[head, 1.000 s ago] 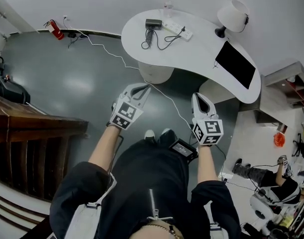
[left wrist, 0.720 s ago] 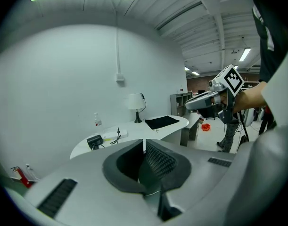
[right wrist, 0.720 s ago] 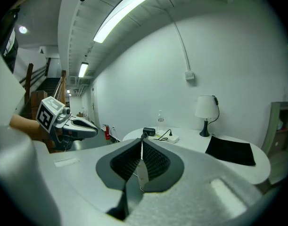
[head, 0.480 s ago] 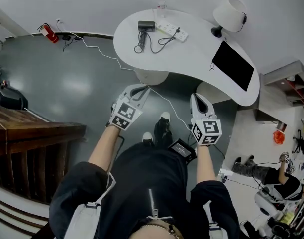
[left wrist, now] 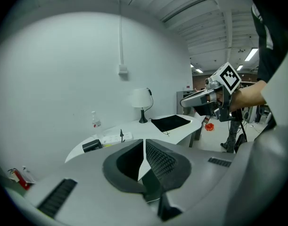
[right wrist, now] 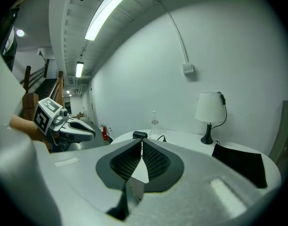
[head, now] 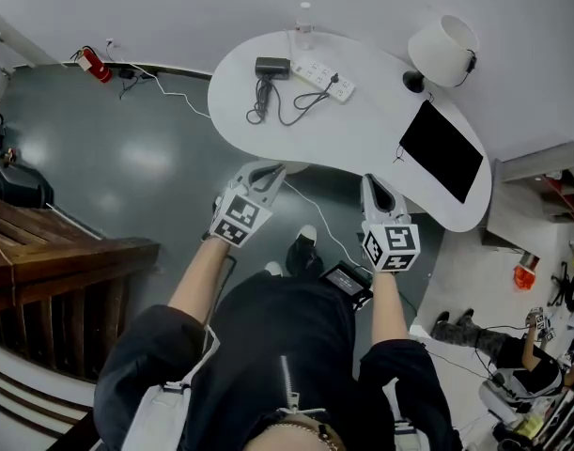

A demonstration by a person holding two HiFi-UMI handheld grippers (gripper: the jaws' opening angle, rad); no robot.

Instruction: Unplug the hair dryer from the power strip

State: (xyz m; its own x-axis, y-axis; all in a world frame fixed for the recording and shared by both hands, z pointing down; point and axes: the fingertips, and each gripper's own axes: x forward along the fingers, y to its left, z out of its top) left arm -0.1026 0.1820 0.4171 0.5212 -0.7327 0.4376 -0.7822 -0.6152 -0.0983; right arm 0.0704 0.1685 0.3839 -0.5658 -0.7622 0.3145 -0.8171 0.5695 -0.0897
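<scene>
Left gripper: shut, pads together, nothing between them; held in the air just short of the worktop's near edge, well apart from the hair dryer.
Right gripper: shut as well, empty; level with the left one, over the near edge.
Hair dryer: black, lying at the far left of the white worktop, just beside the power strip.
Power strip: white, with a dark plug seated near its right end.
Cord: black, looped loosely between dryer and strip.
Bottle: upright at the far edge.
Lamp: far right.
Black mat: flat on the right part.
</scene>
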